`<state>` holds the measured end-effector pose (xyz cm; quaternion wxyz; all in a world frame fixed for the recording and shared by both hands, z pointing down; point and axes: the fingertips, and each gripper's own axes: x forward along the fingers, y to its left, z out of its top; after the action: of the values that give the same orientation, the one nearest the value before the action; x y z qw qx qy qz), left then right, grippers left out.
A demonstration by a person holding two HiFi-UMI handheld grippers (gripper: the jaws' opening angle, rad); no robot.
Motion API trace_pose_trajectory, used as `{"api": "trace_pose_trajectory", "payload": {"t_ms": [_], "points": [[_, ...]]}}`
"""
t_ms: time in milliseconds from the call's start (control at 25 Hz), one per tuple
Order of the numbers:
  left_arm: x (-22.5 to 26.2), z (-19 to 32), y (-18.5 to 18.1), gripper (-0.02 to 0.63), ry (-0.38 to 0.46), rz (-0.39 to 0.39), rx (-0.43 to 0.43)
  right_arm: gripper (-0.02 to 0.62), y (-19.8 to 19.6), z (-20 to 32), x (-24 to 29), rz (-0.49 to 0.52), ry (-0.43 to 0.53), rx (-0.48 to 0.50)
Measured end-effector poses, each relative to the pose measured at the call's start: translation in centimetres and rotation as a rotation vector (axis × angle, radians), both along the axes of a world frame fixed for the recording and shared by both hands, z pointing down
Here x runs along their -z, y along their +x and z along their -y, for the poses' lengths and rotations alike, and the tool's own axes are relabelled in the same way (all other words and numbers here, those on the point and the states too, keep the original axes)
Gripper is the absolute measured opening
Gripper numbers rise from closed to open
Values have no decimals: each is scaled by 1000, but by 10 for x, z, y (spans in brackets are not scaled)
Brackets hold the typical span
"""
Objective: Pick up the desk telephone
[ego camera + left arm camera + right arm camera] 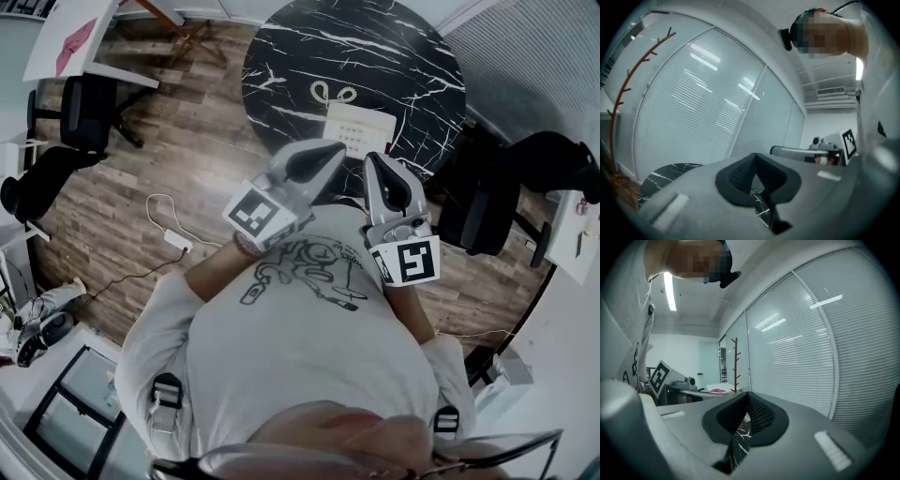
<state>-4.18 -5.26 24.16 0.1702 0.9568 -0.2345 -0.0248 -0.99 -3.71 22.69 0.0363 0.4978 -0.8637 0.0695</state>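
Two shut hand-held grippers, telephone not yet touched

Round and black-marbled, the worktop [375,52] stands ahead of me. The desk telephone [359,129] sits on it, white, close to the edge nearest me. Its curled cord [335,93] lies just beyond it, toward the worktop's middle. As I judge it, nothing of the pick-up is done: the telephone rests flat on the worktop and neither tool touches it. My left hand-held gripper [328,157] and my right hand-held gripper [380,173] are side by side in front of my chest. Both have their jaws pressed together with nothing between them. Their tips point toward the telephone, which lies just past them, roughly between the two. What is left, I think, is everything: spread the jaws, reach over the near edge, close on the telephone and lift.
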Motion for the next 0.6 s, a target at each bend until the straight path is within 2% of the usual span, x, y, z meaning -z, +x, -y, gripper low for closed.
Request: {"api": "trace_pose_trajectory", "payload": {"t_ms": [520,600], "points": [[-27,23,33,2,-45,46,64,6,40,18,-24,-10,-51,27],[-33,27,37,28,-45,61,58,6,48,21,-32,-13,-62,20]]}}
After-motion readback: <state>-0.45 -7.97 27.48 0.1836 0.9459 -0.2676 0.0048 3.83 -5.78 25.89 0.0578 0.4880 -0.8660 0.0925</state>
